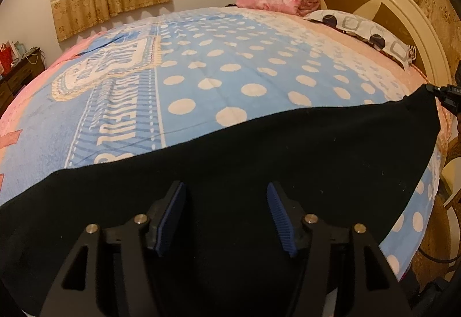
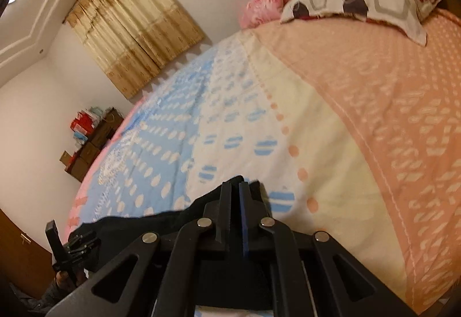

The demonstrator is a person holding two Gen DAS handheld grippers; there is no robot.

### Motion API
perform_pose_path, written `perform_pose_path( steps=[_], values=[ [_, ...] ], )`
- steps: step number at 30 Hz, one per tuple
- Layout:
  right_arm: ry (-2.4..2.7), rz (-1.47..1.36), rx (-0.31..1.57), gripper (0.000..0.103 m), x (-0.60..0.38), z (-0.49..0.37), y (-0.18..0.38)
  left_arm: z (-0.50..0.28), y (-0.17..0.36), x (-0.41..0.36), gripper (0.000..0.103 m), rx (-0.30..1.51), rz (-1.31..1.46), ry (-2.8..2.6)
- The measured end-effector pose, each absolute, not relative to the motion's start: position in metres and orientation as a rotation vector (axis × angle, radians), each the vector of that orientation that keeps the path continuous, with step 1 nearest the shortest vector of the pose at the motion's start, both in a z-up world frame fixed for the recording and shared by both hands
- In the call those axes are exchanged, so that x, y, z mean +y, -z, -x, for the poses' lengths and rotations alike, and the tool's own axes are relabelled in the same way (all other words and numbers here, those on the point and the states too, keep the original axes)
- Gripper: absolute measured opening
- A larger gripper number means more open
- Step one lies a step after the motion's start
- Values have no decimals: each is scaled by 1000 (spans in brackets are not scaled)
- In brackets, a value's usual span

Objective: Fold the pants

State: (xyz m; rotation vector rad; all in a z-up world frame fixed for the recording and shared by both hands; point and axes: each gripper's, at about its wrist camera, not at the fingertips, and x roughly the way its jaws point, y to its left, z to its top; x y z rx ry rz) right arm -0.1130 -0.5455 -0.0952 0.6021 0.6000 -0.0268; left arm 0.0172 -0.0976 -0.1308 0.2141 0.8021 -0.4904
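Two grippers at the near edge of black pants spread on a bed.

In the left wrist view the left gripper (image 1: 226,196) fills the bottom of the frame, its blue-padded jaws apart over the black pants (image 1: 259,150), nothing pinched between them. The pants stretch across the lower half, over the dotted blue bedspread (image 1: 230,63). In the right wrist view the right gripper (image 2: 234,187), bottom centre, has its jaws together, clamped on a corner of the pants (image 2: 173,219). A patterned pillow (image 2: 360,3) lies upper right.
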Motion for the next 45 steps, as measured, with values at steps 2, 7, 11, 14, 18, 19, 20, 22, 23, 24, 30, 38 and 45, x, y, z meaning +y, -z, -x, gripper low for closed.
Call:
perform_pose_path(
  steps=[2,7,11,14,18,19,20,22,23,24,30,38,45],
  values=[
    [27,-615,551,4,-550,122,89,-16,132,-97,62,787,-211,484],
    [71,-641,616,4,-559,110,112,-10,136,-97,65,737,-221,468],
    [106,-647,682,6,-565,95,138,-12,136,-94,68,738,-207,464],
    [134,-665,667,43,-569,104,141,-12,136,-94,68,734,-210,463],
    [112,-680,629,48,-564,131,137,-14,136,-93,71,727,-206,460],
    [120,-664,628,48,-558,138,137,-15,136,-93,72,726,-205,458],
    [117,-654,628,48,-552,143,137,-15,137,-93,72,725,-204,458],
    [101,-633,647,48,-539,148,144,-14,138,-94,72,723,-205,457],
    [104,-618,669,48,-533,147,149,-14,138,-94,73,723,-204,457],
    [115,-603,693,48,-530,145,154,-14,138,-94,73,724,-205,457],
    [100,-600,673,41,-524,144,152,-14,139,-90,74,726,-191,447],
    [91,-598,606,42,-544,112,129,-12,140,-90,74,714,-193,450],
    [168,-441,682,42,-526,78,137,-11,139,-91,75,706,-201,443]
  ],
)
